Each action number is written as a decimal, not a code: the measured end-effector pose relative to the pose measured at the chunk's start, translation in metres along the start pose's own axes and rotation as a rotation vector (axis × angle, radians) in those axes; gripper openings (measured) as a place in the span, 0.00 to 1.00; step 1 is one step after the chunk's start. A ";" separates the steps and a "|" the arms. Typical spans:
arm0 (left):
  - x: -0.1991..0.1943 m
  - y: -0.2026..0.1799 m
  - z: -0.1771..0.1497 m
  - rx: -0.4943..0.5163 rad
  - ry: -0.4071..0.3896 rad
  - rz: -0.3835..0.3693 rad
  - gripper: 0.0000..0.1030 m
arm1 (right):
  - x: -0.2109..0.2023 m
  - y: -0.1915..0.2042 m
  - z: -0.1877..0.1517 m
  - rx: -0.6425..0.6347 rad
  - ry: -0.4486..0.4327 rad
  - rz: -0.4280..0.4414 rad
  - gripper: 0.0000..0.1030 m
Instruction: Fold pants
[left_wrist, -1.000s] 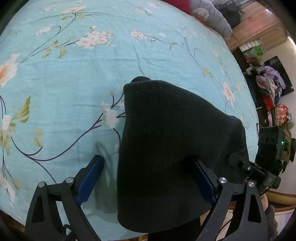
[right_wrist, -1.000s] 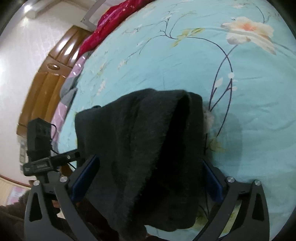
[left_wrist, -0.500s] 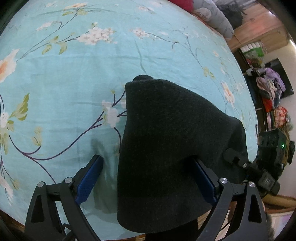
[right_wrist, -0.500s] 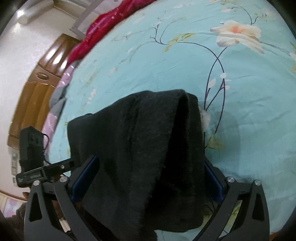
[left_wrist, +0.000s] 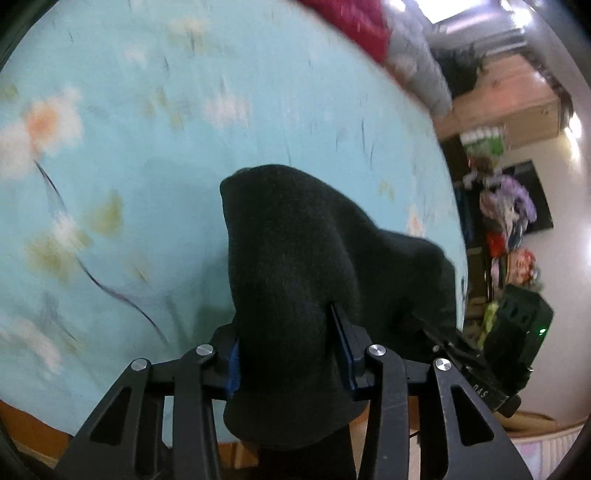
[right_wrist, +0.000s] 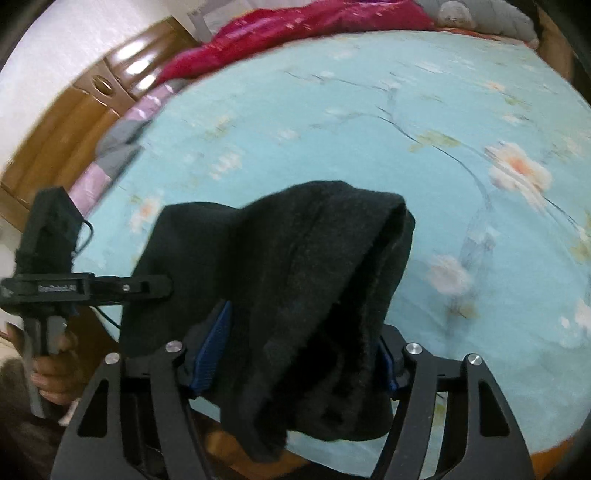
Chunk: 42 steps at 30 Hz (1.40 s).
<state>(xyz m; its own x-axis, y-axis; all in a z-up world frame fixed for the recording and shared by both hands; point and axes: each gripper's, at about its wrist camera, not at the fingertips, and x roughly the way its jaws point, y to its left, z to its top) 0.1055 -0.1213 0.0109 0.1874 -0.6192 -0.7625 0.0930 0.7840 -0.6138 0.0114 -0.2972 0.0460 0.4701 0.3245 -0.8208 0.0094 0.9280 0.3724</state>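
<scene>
The black fleece pants (left_wrist: 295, 258) hang bunched between both grippers above the near edge of the bed. My left gripper (left_wrist: 290, 354) is shut on one end of them; the cloth drapes over and below its fingers. My right gripper (right_wrist: 299, 343) is shut on the other end of the pants (right_wrist: 295, 266), with thick folds between its blue pads. The right gripper's body shows at the right of the left wrist view (left_wrist: 509, 350). The left gripper and the hand holding it show at the left of the right wrist view (right_wrist: 51, 280).
The bed has a light blue floral sheet (left_wrist: 147, 147), also seen in the right wrist view (right_wrist: 369, 129). Red and grey bedding (right_wrist: 295, 29) lies at the far end. A wooden wardrobe (right_wrist: 74, 122) stands at the left. Piled clothes (left_wrist: 506, 206) are at the right.
Both grippers have closed from wide open onto the pants. Both have lifted and tilted, so more of the bed's far end and the room shows. The frames are motion blurred.
</scene>
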 end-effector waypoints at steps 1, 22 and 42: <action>-0.014 0.000 0.008 0.010 -0.046 0.014 0.41 | 0.001 0.007 0.006 0.001 -0.013 0.023 0.67; -0.038 0.027 -0.046 0.151 -0.336 0.677 0.83 | 0.015 0.051 0.019 -0.036 -0.040 -0.368 1.00; -0.041 -0.024 -0.119 0.319 -0.388 0.563 0.83 | -0.040 0.073 -0.052 -0.088 -0.227 -0.475 1.00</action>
<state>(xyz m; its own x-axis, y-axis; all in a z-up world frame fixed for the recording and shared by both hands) -0.0210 -0.1200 0.0327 0.6154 -0.1072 -0.7809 0.1486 0.9887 -0.0186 -0.0527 -0.2332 0.0834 0.6109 -0.1741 -0.7723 0.1984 0.9781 -0.0635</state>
